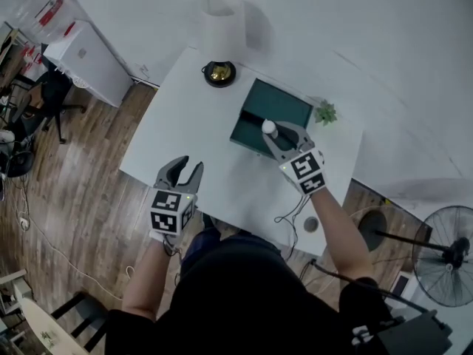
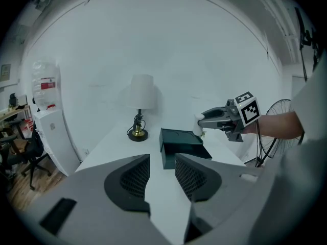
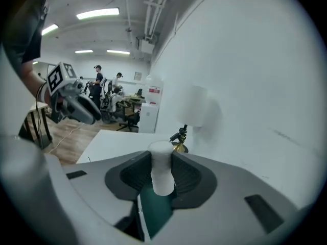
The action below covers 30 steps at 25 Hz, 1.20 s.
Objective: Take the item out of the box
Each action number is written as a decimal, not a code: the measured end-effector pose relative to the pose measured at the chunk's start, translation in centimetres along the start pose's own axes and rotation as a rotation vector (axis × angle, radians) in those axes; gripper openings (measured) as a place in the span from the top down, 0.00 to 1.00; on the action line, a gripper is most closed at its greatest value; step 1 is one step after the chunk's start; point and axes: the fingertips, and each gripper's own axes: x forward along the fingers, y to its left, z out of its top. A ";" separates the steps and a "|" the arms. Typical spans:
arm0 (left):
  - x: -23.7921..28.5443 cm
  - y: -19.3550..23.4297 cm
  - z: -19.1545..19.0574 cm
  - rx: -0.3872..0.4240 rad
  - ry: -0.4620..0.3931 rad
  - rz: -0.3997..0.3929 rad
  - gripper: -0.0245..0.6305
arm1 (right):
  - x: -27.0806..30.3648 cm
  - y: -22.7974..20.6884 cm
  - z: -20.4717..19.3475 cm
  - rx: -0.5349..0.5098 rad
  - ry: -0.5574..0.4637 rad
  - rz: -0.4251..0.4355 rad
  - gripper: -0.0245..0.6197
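A dark green box (image 1: 270, 113) lies open on the white table (image 1: 192, 124), toward its far right. My right gripper (image 1: 277, 135) hangs just above the box, shut on a small white cylindrical item (image 1: 269, 128). In the right gripper view the pads press both sides of the white item (image 3: 162, 180), with the green box (image 3: 156, 213) below. My left gripper (image 1: 188, 167) hovers over the table's near left edge, open with nothing between its jaws. From the left gripper view the box (image 2: 179, 144) stands ahead and the right gripper (image 2: 217, 117) holds the item (image 2: 199, 120) above it.
A white-shaded lamp (image 1: 222, 28) with a brass base stands at the table's far edge. A small green plant (image 1: 325, 112) sits right of the box. A cable (image 1: 292, 213) trails off the near edge. A floor fan (image 1: 443, 254) and a white cabinet (image 1: 85, 58) flank the table.
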 end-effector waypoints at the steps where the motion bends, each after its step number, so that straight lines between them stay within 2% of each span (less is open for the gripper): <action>1: -0.1 -0.1 0.0 0.001 -0.002 0.000 0.74 | -0.5 -0.1 0.6 0.026 -0.024 -0.012 0.77; 5: -0.5 0.1 0.6 0.001 -0.016 0.009 0.74 | -2.3 -0.8 3.0 0.116 -0.131 -0.065 0.77; 9: -0.9 0.3 1.7 0.001 -0.040 0.017 0.75 | -4.5 -2.0 5.7 0.284 -0.250 -0.113 0.77; 12: -1.2 0.1 2.7 0.008 -0.059 0.012 0.76 | -6.4 -2.9 7.4 0.357 -0.310 -0.166 0.77; 17: -1.2 -0.3 4.3 0.018 -0.092 0.005 0.76 | -8.9 -3.6 9.7 0.381 -0.397 -0.223 0.77; 22: -1.6 -0.9 7.1 0.026 -0.154 -0.012 0.77 | -11.2 -3.8 11.7 0.348 -0.483 -0.248 0.77; 26: -2.9 -1.1 11.0 0.033 -0.247 -0.011 0.77 | -12.8 -4.1 12.8 0.335 -0.510 -0.270 0.77; 30: -5.1 -1.0 15.8 0.070 -0.389 0.017 0.78 | -14.3 -4.1 14.1 0.306 -0.530 -0.300 0.77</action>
